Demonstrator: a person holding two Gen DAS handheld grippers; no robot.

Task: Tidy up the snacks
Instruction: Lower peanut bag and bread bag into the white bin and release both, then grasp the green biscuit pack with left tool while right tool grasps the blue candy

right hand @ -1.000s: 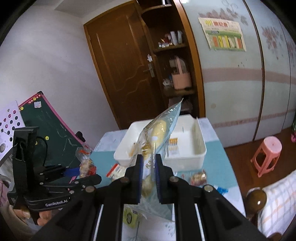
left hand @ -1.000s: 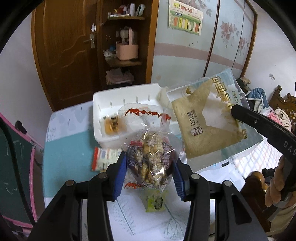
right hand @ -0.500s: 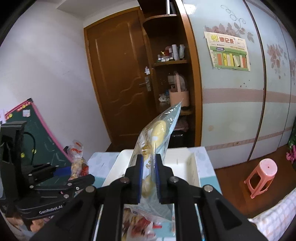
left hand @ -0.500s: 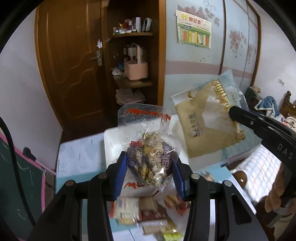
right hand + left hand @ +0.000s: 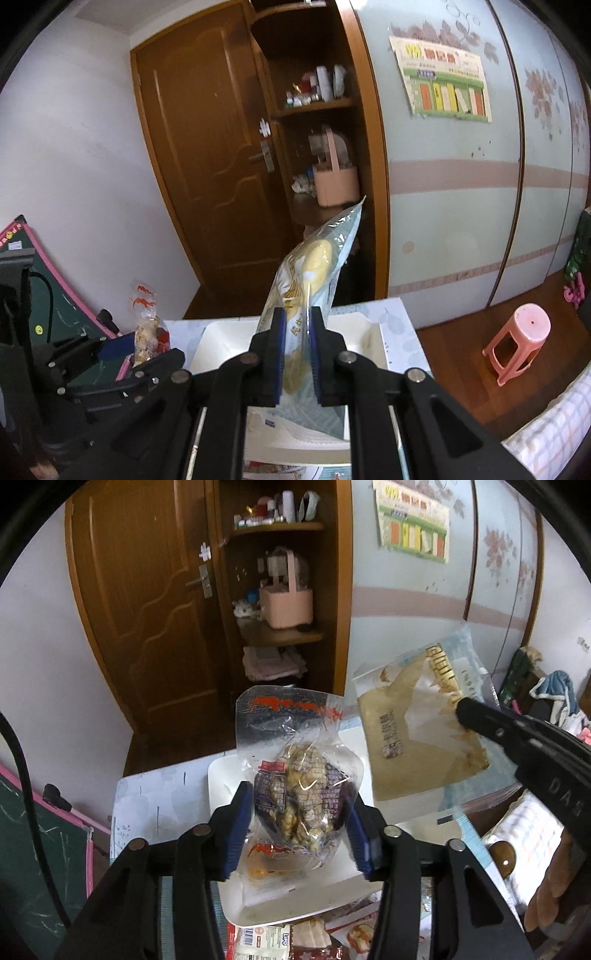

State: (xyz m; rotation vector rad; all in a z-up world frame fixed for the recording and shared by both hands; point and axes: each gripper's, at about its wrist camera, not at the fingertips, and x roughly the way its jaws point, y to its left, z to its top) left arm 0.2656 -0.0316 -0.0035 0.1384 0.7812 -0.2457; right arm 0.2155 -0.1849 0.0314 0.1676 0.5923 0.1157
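Snacks observed: 2 bags aloft above the white tray (image 5: 295, 904). Left gripper (image 5: 299, 830) has just been opening; its blue pads stand clear of the clear nut bag (image 5: 299, 797), which sits between them over the tray. Right gripper (image 5: 297, 354) is clenched on the pale blue snack bag (image 5: 314, 266), held upright above the tray's near edge. More packets (image 5: 280, 938) lie on the table (image 5: 147, 805) nearer than the tray.
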